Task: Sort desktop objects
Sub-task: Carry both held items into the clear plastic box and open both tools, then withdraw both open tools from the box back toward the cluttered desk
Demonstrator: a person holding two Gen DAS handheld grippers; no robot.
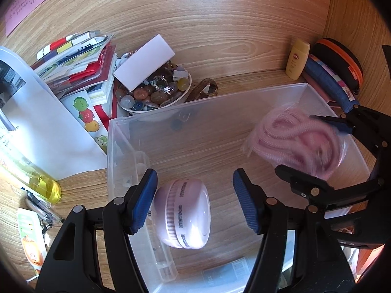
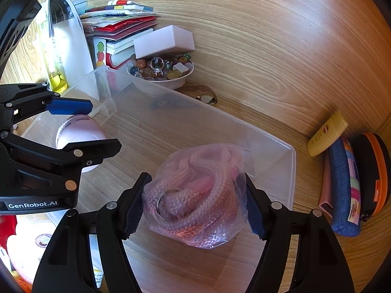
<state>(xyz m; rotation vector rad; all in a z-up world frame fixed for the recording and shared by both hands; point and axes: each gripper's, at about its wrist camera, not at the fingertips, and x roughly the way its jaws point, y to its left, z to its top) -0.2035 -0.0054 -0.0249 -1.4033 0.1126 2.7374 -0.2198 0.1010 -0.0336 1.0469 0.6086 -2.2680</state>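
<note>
A clear plastic bin stands on the wooden desk. A round pink case lies on its edge inside the bin. My left gripper is open and hangs over the case, the pads apart from it. My right gripper is shut on a clear bag of coiled pink rope and holds it over the bin's right part.
A bowl of coloured stones with a white box on it stands behind the bin, beside stacked booklets and a watch. A yellow bottle, blue pouch and orange-trimmed case sit at right. An oil bottle is left.
</note>
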